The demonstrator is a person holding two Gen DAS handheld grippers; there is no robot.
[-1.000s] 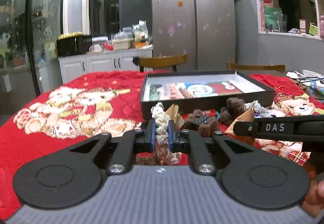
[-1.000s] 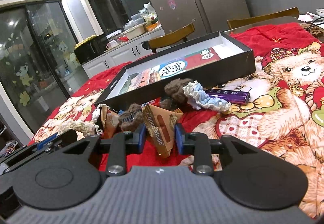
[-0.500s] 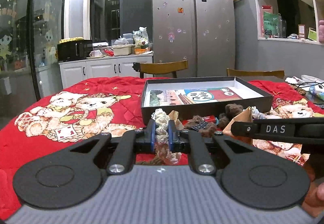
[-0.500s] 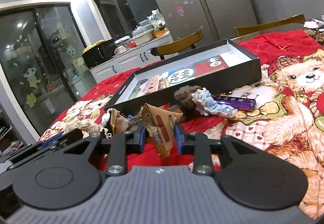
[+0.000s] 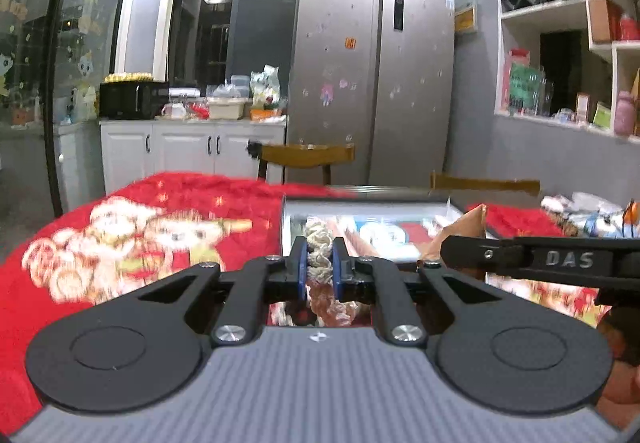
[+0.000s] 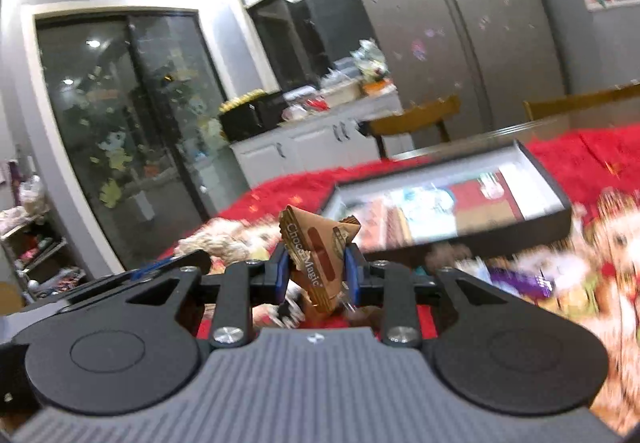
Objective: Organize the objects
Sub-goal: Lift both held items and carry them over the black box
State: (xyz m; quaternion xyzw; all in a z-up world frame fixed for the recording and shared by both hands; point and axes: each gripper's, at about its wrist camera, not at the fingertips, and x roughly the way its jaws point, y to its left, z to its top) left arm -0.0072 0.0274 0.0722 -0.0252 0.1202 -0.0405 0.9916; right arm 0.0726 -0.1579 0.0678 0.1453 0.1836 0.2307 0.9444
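Note:
My left gripper (image 5: 319,261) is shut on a cream and pink knitted scrunchie (image 5: 318,243) and holds it above the red tablecloth, just short of the black box (image 5: 400,203). My right gripper (image 6: 316,263) is shut on a brown "Choco Magic" snack packet (image 6: 316,247), lifted above the cloth. The box (image 6: 520,219), shallow with a printed picture inside, lies ahead and to the right in the right wrist view. The right gripper's side and the packet (image 5: 464,231) show at the right of the left wrist view. The left gripper with the scrunchie (image 6: 212,241) shows at the left of the right wrist view.
A red teddy-bear tablecloth (image 5: 140,239) covers the table. Blurred loose items, among them a purple bar (image 6: 516,279), lie in front of the box. Wooden chairs (image 5: 306,157) stand behind the table. A fridge (image 5: 372,83) and kitchen counter (image 5: 192,147) are farther back.
Both grippers have risen from the cloth with their loads and moved toward the box. The pile of items has dropped below them.

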